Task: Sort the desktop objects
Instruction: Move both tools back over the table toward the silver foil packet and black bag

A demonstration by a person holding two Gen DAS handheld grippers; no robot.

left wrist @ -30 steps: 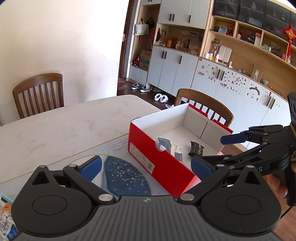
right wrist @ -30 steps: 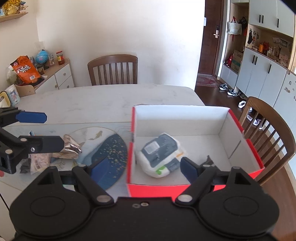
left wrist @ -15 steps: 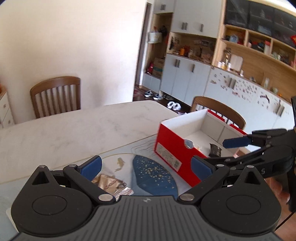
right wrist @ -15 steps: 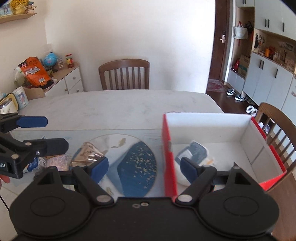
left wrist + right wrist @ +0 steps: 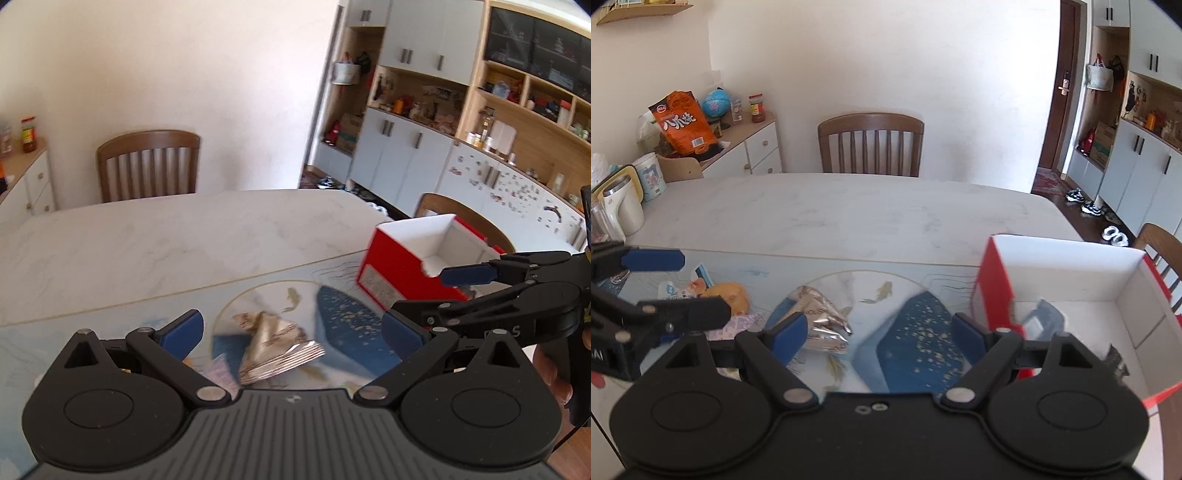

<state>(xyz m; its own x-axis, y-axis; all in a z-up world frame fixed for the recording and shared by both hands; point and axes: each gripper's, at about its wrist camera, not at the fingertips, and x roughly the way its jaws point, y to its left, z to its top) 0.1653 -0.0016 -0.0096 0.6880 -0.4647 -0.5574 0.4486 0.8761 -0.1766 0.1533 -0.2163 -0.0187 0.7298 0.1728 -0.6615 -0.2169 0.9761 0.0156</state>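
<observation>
Frankly, we risk snagging two things at once: the crumpled foil wrapper (image 5: 275,349) lies touching the pink packet (image 5: 737,326) and near the other snack packets (image 5: 701,290), so a careless close could drag neighbours along or let the slick foil slip. Our left gripper (image 5: 291,328) tilts down over the wrapper, fingers apart and empty. Our right gripper (image 5: 877,330) hangs beside it, also wide and empty, with the red box (image 5: 997,280) to its right.
</observation>
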